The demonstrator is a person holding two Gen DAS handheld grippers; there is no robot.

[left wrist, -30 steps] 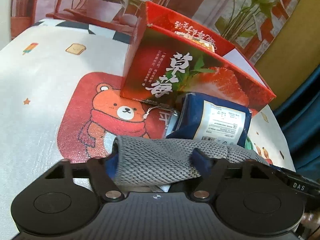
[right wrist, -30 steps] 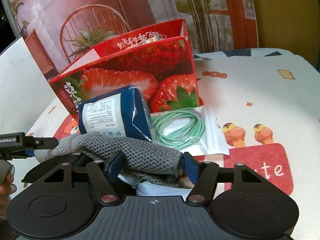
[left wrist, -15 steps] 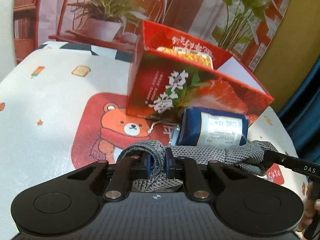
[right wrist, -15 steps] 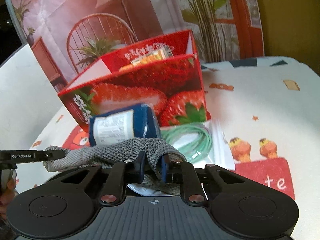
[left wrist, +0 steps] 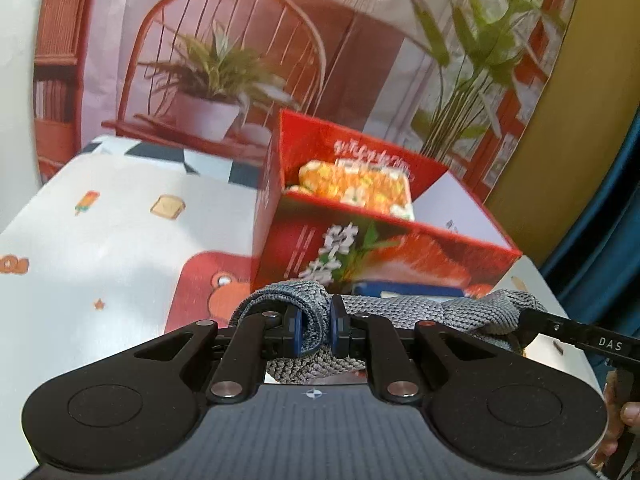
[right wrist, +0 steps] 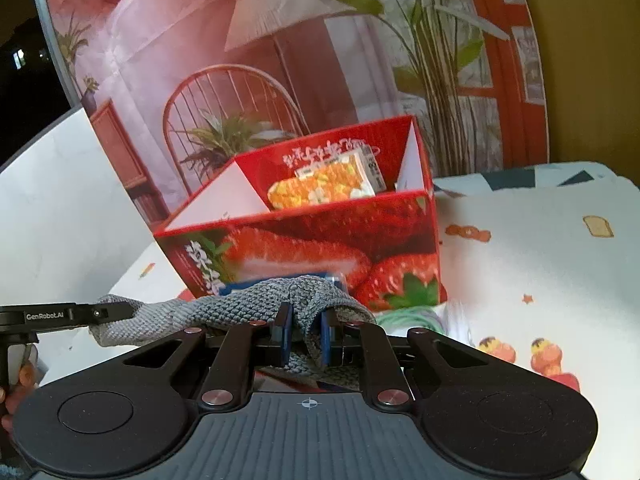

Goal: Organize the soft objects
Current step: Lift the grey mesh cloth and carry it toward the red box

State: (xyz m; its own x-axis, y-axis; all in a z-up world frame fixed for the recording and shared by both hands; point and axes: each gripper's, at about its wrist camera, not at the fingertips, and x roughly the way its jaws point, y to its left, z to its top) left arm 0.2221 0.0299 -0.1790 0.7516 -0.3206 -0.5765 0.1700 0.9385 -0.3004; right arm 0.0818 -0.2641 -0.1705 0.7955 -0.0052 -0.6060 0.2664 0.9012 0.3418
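Backdrop (left wrist: 248, 40): printed room scene with a red chair (right wrist: 228, 92), potted plant (left wrist: 212, 76), lamp (right wrist: 276, 12) and tall green plant (left wrist: 472, 40)
Wall (left wrist: 580, 80): mustard yellow
Curtain (left wrist: 608, 248): dark teal, far right
Tablecloth (left wrist: 100, 248): white, cartoon prints

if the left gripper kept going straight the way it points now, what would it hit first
Probably the near wall of the strawberry box. The left gripper, jaws shut on the grey knitted cloth, points straight at it; a blue packet low against the box might come first, depth unclear.
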